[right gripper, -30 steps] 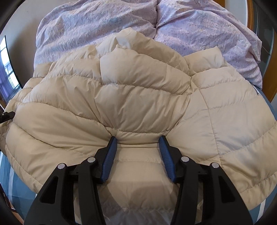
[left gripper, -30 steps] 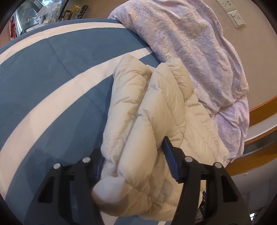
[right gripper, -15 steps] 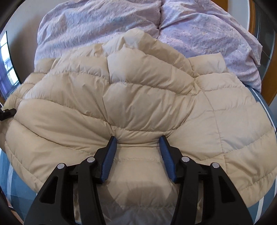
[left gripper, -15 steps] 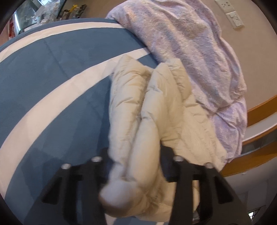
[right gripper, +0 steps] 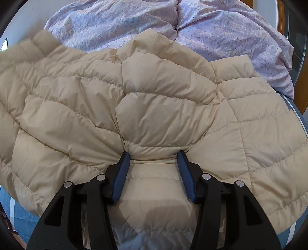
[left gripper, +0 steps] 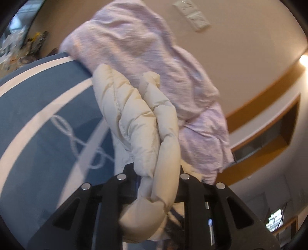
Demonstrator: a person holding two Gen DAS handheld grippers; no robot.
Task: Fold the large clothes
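The left tool (left gripper: 156, 184), jaws just closing, clamps the jacket (right gripper: 154, 107) edge; the right tool (right gripper: 153, 173) pinches its lower-middle; the jacket's length runs toward the upper frame.

place: bedroom | evidence: striped bed cover (left gripper: 38, 100), rumpled lilac duvet (right gripper: 134, 21), wall sockets (left gripper: 194, 19)

A crumpled lilac duvet (left gripper: 154, 63) is lying heaped along the far side of the bed, its folds bunching against the beige wall (left gripper: 240, 48). The blue bedcover (left gripper: 28, 107) with broad white stripes is spreading out beneath it. 1 white socket plate (left gripper: 192, 17) is sitting on the wall above
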